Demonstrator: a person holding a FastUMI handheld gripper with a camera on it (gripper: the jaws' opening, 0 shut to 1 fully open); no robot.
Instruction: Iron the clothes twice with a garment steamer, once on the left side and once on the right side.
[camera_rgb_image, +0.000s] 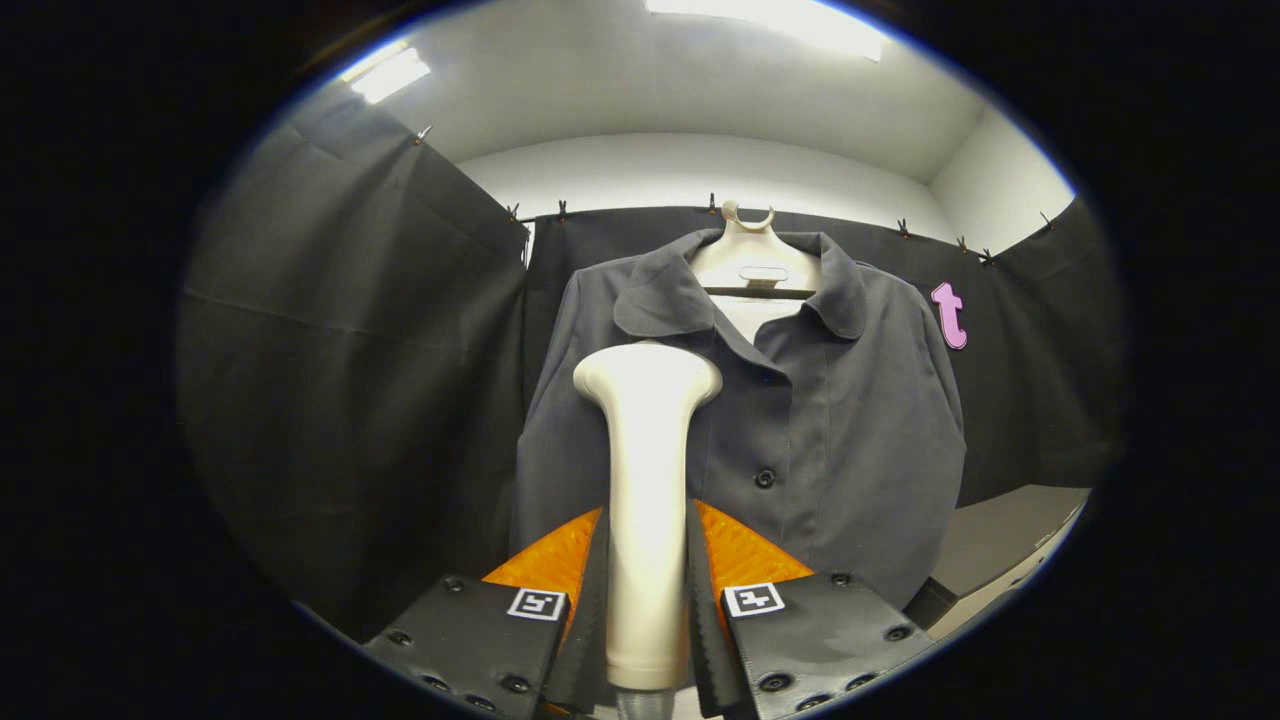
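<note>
One steamer (646, 500) in tool (646, 600) grip

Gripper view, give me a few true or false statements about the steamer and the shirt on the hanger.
1. The hand-held gripper is shut on the garment steamer. True.
2. The shirt lies folded on a table. False: it hangs on a hanger against the booth wall.
3. The steamer's head is in front of the shirt, below its collar. True.
4. The shirt is white. False: it is dark grey with dark buttons.
</note>
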